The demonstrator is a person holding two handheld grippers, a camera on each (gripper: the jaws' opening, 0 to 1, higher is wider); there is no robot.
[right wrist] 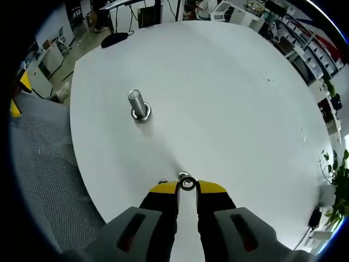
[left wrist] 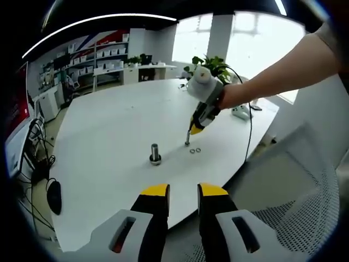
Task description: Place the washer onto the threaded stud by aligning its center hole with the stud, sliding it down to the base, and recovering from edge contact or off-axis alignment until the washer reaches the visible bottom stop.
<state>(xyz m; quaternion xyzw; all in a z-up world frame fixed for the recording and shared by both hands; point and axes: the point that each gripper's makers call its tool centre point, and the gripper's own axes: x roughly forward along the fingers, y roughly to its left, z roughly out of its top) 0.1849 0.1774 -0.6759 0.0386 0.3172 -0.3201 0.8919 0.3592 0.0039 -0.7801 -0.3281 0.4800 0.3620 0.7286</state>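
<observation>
White tabletop (right wrist: pixel 229 98), round-edged and mostly bare, carries everything that matters. Nearest in the right gripper view, the right gripper (right wrist: pixel 187 187) has its yellow-tipped jaws nearly together on a washer (right wrist: pixel 187 184), pinched at its rim right at the tips; a second small ring (right wrist: pixel 162 182) peeks out just beside the left jaw at about 9 o'clock of the held one. In the left gripper view the left gripper (left wrist: pixel 183 190) hangs off the table edge with its jaws slightly apart and nothing between them.

Farther out, at roughly 11 o'clock from the held washer, the threaded stud (right wrist: pixel 138 103) stands upright on its wider base, well apart from the tips, with bare table between. To do this step well, I would lift the washer level, bring its hole over the stud's top, and lower it straight; if an edge catches, back off a little and re-centre rather than push.

Two loose washers (left wrist: pixel 194 150) lie by the right gripper in the left gripper view. A mesh chair (right wrist: pixel 43 164) sits at 8 o'clock; shelves (left wrist: pixel 103 60) and a potted plant (left wrist: pixel 210 65) stand beyond.
</observation>
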